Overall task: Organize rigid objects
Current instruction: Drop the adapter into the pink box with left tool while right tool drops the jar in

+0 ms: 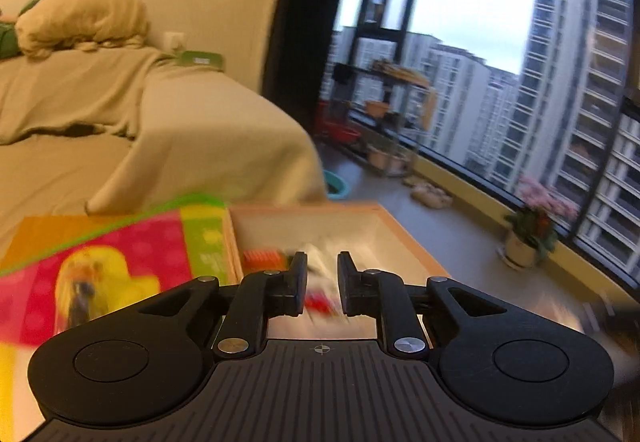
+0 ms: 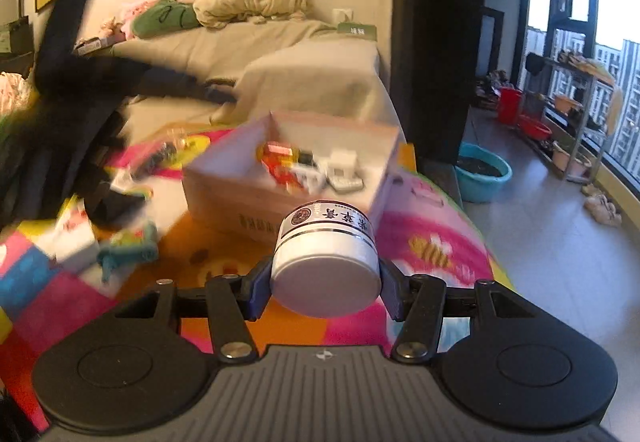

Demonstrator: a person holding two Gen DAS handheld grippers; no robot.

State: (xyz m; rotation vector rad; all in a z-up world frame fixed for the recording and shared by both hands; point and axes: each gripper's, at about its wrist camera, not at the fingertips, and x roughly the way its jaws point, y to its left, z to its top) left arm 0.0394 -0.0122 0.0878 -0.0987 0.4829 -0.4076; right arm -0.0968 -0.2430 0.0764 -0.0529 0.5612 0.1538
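Observation:
My right gripper (image 2: 326,288) is shut on a white round tin (image 2: 326,262) with a black label, held on its side above the colourful mat (image 2: 432,242). Just beyond the tin stands an open wooden box (image 2: 224,194) holding red, orange and white small items (image 2: 304,166). In the left wrist view my left gripper (image 1: 322,262) hovers over that same box (image 1: 400,238), its jaws close together. Blurred white and red items (image 1: 320,302) show through the narrow gap, lying in the box below. An orange piece (image 1: 264,258) lies left of the fingers.
Loose things lie on the mat left of the box: a white carton (image 2: 76,238), a teal toy (image 2: 128,248) and a clear packet (image 2: 172,150). A dark blurred shape (image 2: 60,102) fills the left. A covered sofa (image 2: 312,74) stands behind; a blue basin (image 2: 484,172) sits on the floor.

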